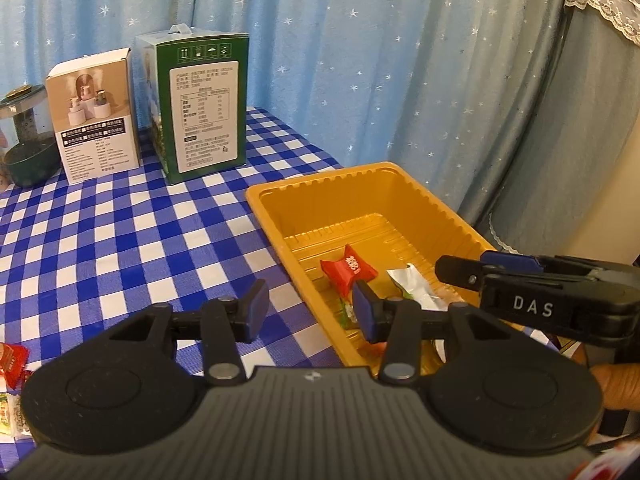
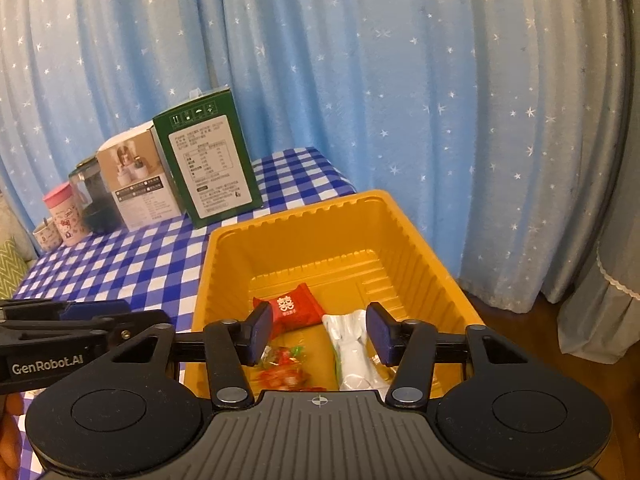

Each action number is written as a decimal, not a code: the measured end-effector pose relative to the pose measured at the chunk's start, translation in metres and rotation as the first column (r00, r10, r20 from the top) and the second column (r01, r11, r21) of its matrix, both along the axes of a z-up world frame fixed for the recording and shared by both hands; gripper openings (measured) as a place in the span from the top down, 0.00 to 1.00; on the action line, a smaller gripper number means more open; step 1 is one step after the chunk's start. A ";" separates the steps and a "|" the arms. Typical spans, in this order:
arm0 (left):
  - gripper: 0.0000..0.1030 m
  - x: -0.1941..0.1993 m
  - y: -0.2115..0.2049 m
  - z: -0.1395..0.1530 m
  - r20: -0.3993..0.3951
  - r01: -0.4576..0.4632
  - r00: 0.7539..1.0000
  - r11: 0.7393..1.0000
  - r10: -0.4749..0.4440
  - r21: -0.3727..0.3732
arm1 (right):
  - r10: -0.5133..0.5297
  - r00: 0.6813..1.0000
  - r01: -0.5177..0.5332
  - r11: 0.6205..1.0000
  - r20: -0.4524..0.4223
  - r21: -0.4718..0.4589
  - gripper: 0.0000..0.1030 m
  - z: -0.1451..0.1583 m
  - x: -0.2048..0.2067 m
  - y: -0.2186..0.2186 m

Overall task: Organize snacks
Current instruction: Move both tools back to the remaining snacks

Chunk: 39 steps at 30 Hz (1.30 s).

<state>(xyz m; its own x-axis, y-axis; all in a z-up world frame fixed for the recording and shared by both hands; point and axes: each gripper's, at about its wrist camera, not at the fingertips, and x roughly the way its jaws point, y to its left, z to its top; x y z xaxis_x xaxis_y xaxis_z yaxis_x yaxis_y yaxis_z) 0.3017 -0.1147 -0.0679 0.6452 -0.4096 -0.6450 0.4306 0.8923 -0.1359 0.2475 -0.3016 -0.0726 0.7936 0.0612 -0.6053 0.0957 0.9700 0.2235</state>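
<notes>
A yellow plastic tray (image 2: 420, 248) sits on the bench (image 1: 120, 232), which wears a blue and white checked cloth, with star-printed blue curtains (image 2: 400, 80) hanging behind. In the right wrist view the right tongs (image 2: 318, 334) hang over the tray's near end, spread wide with nothing between the blue pads (image 2: 262, 332). Inside the tray a red snack packet (image 2: 292, 306) lies toward 11 o'clock of the tongs' midpoint, a white wrapper (image 2: 352, 354) lies at about 4 o'clock, and a clear wrapped sweet with red and green pieces (image 2: 282, 364) rests at 7 o'clock, near the tray's left wall. In the left wrist view the left tongs (image 1: 310, 312) are likewise spread wide and hold nothing; the left pad is over the checked cloth and the right pad over the tray's near left wall. More wrapped snacks (image 1: 12, 392) lie on the cloth at 9 o'clock, at the picture's left edge. Toward 10 o'clock at the back of the bench stand a green carton (image 1: 200, 108), a white box (image 1: 94, 120) just beside it, and a dark lidded jar (image 1: 28, 136). A pink cup (image 2: 66, 212) shows farther left in the right wrist view.
</notes>
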 end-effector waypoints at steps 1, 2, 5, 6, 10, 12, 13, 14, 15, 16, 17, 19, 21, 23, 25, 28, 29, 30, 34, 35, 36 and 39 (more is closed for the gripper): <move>0.59 0.000 0.001 0.000 0.001 -0.003 1.000 1.000 0.003 0.000 | 0.000 1.000 0.000 1.000 -0.002 0.002 0.49 0.000 0.001 0.000; 0.59 0.000 0.002 0.000 0.002 -0.004 1.000 1.000 0.004 -0.001 | 0.000 1.000 0.000 1.000 -0.002 0.000 0.49 0.000 0.001 0.001; 0.59 0.000 0.003 0.001 0.004 -0.007 1.000 1.000 0.007 -0.002 | 0.009 1.000 -0.009 1.000 -0.001 -0.008 0.49 0.001 0.001 0.004; 0.58 0.000 0.004 0.001 0.004 -0.008 1.000 1.000 0.008 -0.002 | 0.010 1.000 -0.010 1.000 0.000 -0.010 0.49 0.001 0.001 0.005; 0.58 0.000 0.004 0.001 0.005 -0.008 1.000 1.000 0.008 -0.002 | 0.012 1.000 -0.012 1.000 -0.002 -0.015 0.49 0.000 0.001 0.007; 0.57 0.000 0.005 0.002 0.006 -0.011 1.000 1.000 0.011 -0.003 | 0.011 1.000 -0.011 1.000 -0.004 -0.017 0.49 0.000 0.000 0.007; 0.57 0.000 0.006 0.002 0.007 -0.012 1.000 1.000 0.012 -0.004 | 0.012 1.000 -0.012 1.000 -0.004 -0.016 0.49 0.000 0.000 0.007; 0.56 -0.001 0.007 0.003 0.009 -0.013 1.000 1.000 0.013 -0.004 | 0.013 1.000 -0.013 1.000 -0.004 -0.017 0.49 0.000 0.001 0.008; 0.55 -0.001 0.008 0.003 0.011 -0.015 1.000 1.000 0.015 -0.003 | 0.014 1.000 -0.014 1.000 -0.003 -0.019 0.49 0.000 0.001 0.008; 0.55 -0.001 0.009 0.004 0.011 -0.019 1.000 1.000 0.019 -0.003 | 0.015 1.000 -0.016 1.000 -0.002 -0.022 0.49 0.000 0.001 0.009; 0.55 -0.001 0.010 0.004 0.010 -0.022 1.000 1.000 0.022 -0.003 | 0.017 1.000 -0.017 1.000 -0.002 -0.023 0.49 0.000 0.002 0.010; 0.54 -0.001 0.013 0.004 0.009 -0.032 0.999 0.999 0.032 -0.004 | 0.020 1.000 -0.020 1.000 -0.003 -0.025 0.49 0.000 0.002 0.012; 0.54 0.000 0.017 0.005 0.008 -0.043 0.999 0.999 0.043 -0.003 | 0.024 1.000 -0.024 0.999 0.000 -0.025 0.49 0.001 0.002 0.014; 0.54 0.000 0.022 0.005 0.006 -0.053 0.999 0.999 0.053 -0.005 | 0.031 1.000 -0.031 0.999 0.003 -0.024 0.49 0.002 0.003 0.018; 0.50 -0.001 0.027 0.006 0.010 -0.062 0.998 0.998 0.062 -0.006 | 0.042 0.999 -0.042 0.999 0.005 -0.026 0.49 0.002 0.003 0.023; 0.48 -0.002 0.035 0.007 0.013 -0.073 0.997 0.997 0.073 -0.003 | 0.067 0.998 -0.067 0.997 0.005 -0.033 0.49 0.003 0.005 0.033; 0.46 -0.002 0.038 0.007 0.013 -0.078 0.997 0.997 0.078 -0.001 | 0.076 0.997 -0.076 0.996 0.005 -0.038 0.49 0.003 0.005 0.037; 0.43 -0.002 0.041 0.007 0.012 -0.083 0.996 0.997 0.083 0.001 | 0.082 0.997 -0.082 0.996 0.006 -0.042 0.49 0.004 0.005 0.040; 0.39 -0.002 0.057 0.008 0.010 -0.110 0.994 0.994 0.110 0.004 | 0.108 0.994 -0.108 0.993 0.003 -0.045 0.49 0.003 0.008 0.053; 0.36 -0.002 0.062 0.008 0.012 -0.117 0.993 0.993 0.116 0.006 | 0.117 0.993 -0.117 0.992 0.003 -0.048 0.49 0.003 0.009 0.056; 0.33 -0.003 0.066 0.008 0.014 -0.123 0.992 0.992 0.123 0.009 | 0.127 0.992 -0.127 0.991 0.003 -0.049 0.49 0.003 0.009 0.061; 0.29 -0.004 0.083 0.007 0.014 -0.145 0.989 0.989 0.145 0.023 | 0.157 0.988 -0.157 0.986 0.003 -0.057 0.49 0.003 0.010 0.074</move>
<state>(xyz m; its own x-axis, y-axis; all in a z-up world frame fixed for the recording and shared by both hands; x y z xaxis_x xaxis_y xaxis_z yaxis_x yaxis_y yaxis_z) 0.2974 -0.0317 -0.0612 0.7045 -0.2955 -0.6453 0.2978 0.9484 -0.1092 0.2579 -0.2278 -0.0693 0.7815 0.1510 -0.6053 -0.0602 0.9840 0.1678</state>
